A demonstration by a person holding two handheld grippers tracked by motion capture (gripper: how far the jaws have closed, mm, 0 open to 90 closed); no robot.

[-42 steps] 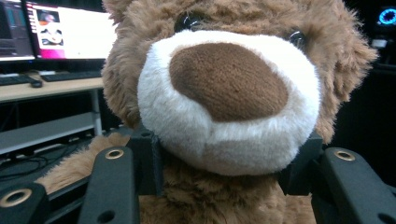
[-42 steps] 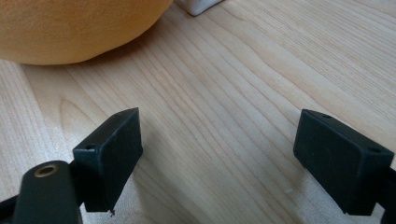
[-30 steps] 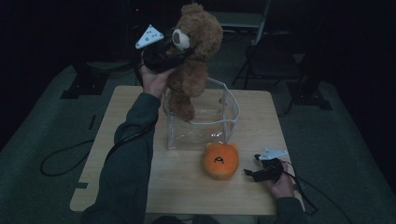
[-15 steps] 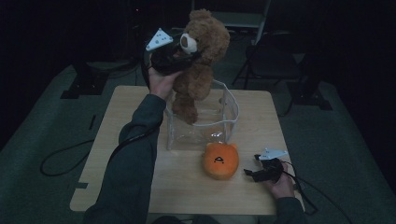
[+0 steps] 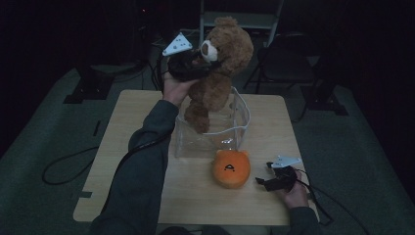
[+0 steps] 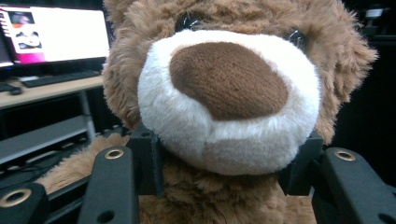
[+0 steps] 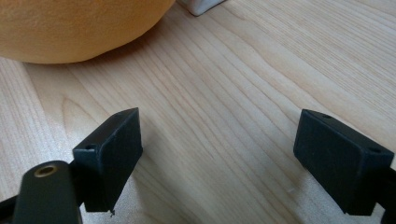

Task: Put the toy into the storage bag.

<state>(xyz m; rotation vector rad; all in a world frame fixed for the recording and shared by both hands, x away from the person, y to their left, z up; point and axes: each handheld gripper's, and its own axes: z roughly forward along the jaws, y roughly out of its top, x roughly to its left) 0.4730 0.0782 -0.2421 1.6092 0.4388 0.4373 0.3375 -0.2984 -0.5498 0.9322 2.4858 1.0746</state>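
Observation:
A brown teddy bear (image 5: pixel 220 73) hangs in the air over a clear plastic box (image 5: pixel 240 125), its feet dangling at the box's near left rim. My left gripper (image 5: pixel 198 66) is shut on the bear just under its white muzzle (image 6: pixel 224 102), one jaw on each side of the neck. An orange round plush with a drawn face (image 5: pixel 231 168) lies on the table in front of the box. My right gripper (image 5: pixel 264 182) rests on the wooden table (image 5: pixel 137 161) right of the orange plush (image 7: pixel 70 28), open with nothing between its jaws.
Folding chairs (image 5: pixel 288 58) stand behind the table. Cables (image 5: pixel 63 166) trail off the left side and across the floor. A lit monitor on a desk (image 6: pixel 51 37) is far behind the bear. The table's left half is bare wood.
My left gripper has carried the bear to the right, so it now hangs above the clear box. The right gripper and the orange plush have stayed put.

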